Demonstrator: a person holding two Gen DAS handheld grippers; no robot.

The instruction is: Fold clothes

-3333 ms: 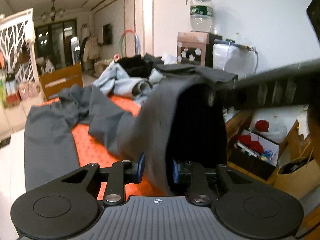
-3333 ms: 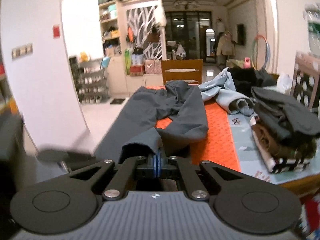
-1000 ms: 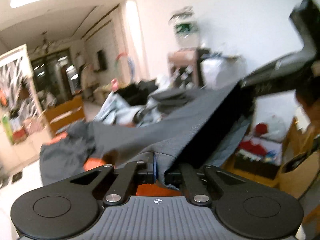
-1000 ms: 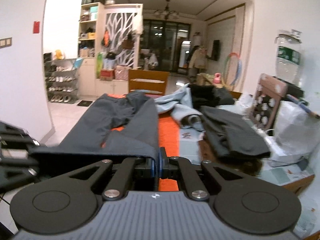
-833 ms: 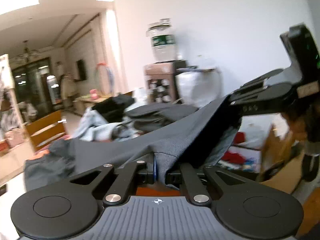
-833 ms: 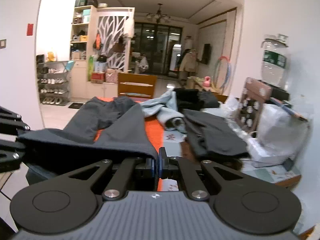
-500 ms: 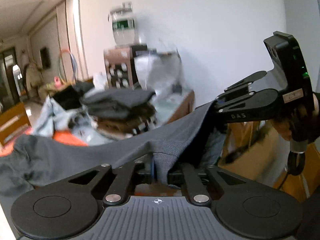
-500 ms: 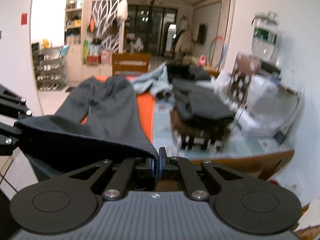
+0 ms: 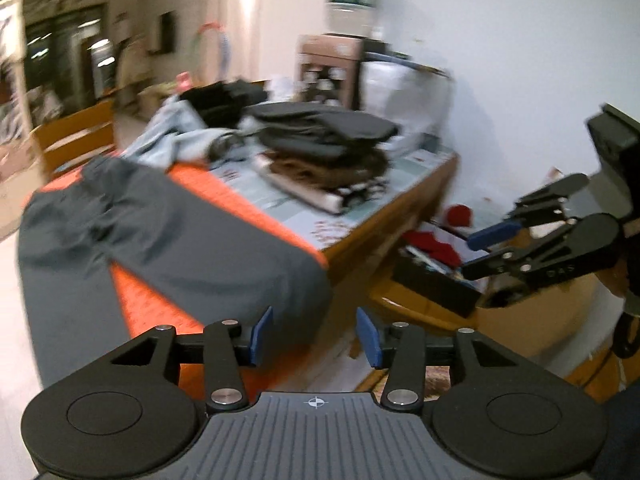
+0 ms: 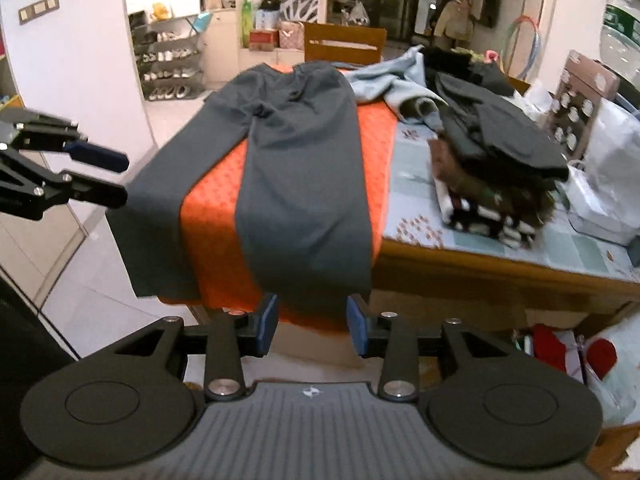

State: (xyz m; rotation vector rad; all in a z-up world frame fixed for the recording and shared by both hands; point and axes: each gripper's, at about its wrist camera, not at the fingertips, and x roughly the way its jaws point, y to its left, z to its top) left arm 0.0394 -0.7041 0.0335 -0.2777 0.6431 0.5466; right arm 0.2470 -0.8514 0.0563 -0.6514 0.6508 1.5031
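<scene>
Grey trousers [image 10: 300, 168] lie lengthwise on the orange mat [image 10: 212, 216], waistband at the far end. Both leg ends hang over the table's near edge. My right gripper [image 10: 312, 326] sits just below one leg's hem. Its jaws are opening and the blue pads do not press on the cloth. It also shows at the right of the left wrist view as the right gripper [image 9: 480, 252]. My left gripper [image 9: 314, 336] is in front of the trousers [image 9: 160, 236], its jaws opening with nothing pinched. The left gripper [image 10: 104, 178] stands open beside the other leg.
A stack of folded clothes [image 10: 500, 168] sits on the table's right half, with a light blue garment [image 10: 392, 76] behind it. A wooden chair [image 10: 344, 44] stands at the far end. The wooden table edge [image 10: 500, 272] runs in front. A box with red things [image 9: 432, 248] lies on the floor.
Both grippers were shut on the trouser leg ends and have let go, with their jaws parted. The trousers now lie flat along the mat. Both hands have dropped lower.
</scene>
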